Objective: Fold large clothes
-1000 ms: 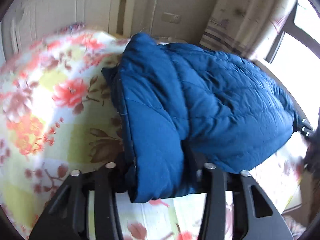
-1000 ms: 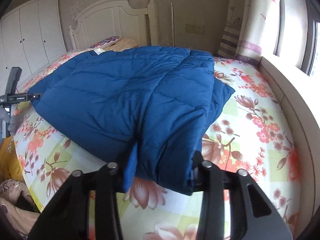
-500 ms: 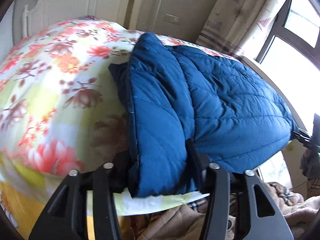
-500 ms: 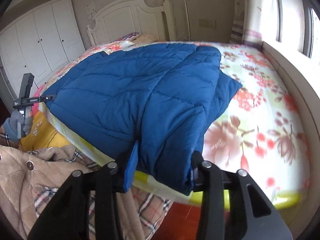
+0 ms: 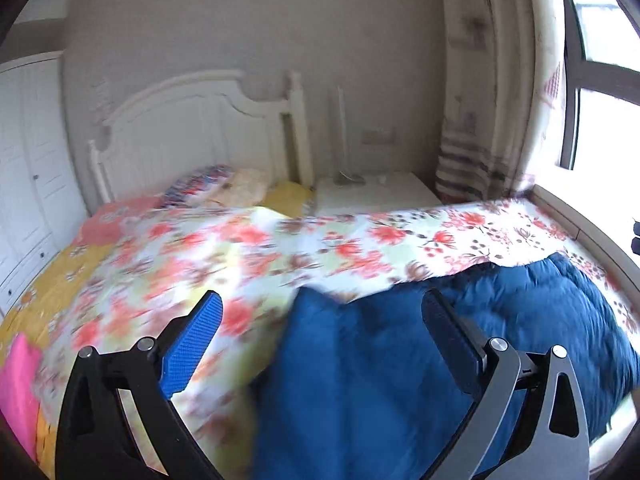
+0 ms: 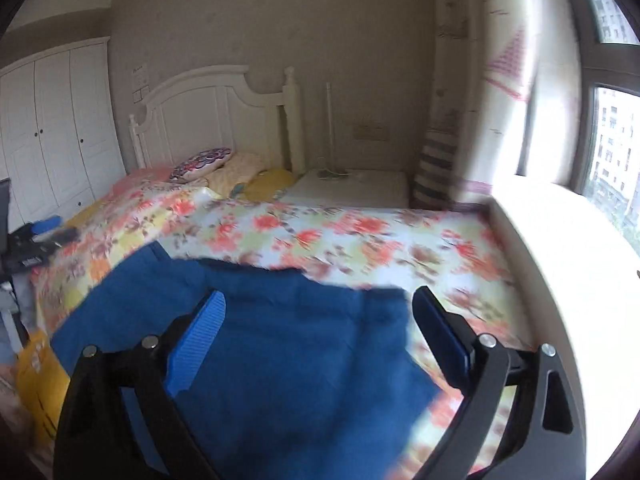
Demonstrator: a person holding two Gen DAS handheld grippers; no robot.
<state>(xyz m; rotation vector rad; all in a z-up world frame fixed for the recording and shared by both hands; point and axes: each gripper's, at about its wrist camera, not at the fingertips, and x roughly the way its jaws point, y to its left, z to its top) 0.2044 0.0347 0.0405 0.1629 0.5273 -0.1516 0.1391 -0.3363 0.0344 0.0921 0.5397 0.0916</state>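
Blue quilted jacket (image 6: 288, 344) lies folded on floral bedspread (image 6: 360, 240), near foot edge of bed. Looks puffy, soft, light but bulky; likely springs open, slick shell. Best hold: pinch thick folded edge or corner, both layers. Motion blur hides seams, probably hem nearest. Left gripper (image 5: 320, 344) spread wide, empty. Right gripper (image 6: 320, 332) spread wide, empty, above jacket.

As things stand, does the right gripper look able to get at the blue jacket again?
Probably yes. The right gripper is open and holds nothing, and the blue jacket lies on the floral bedspread right below and between its fingers, with nothing over it. The frame is motion-blurred, so the gap is unclear.
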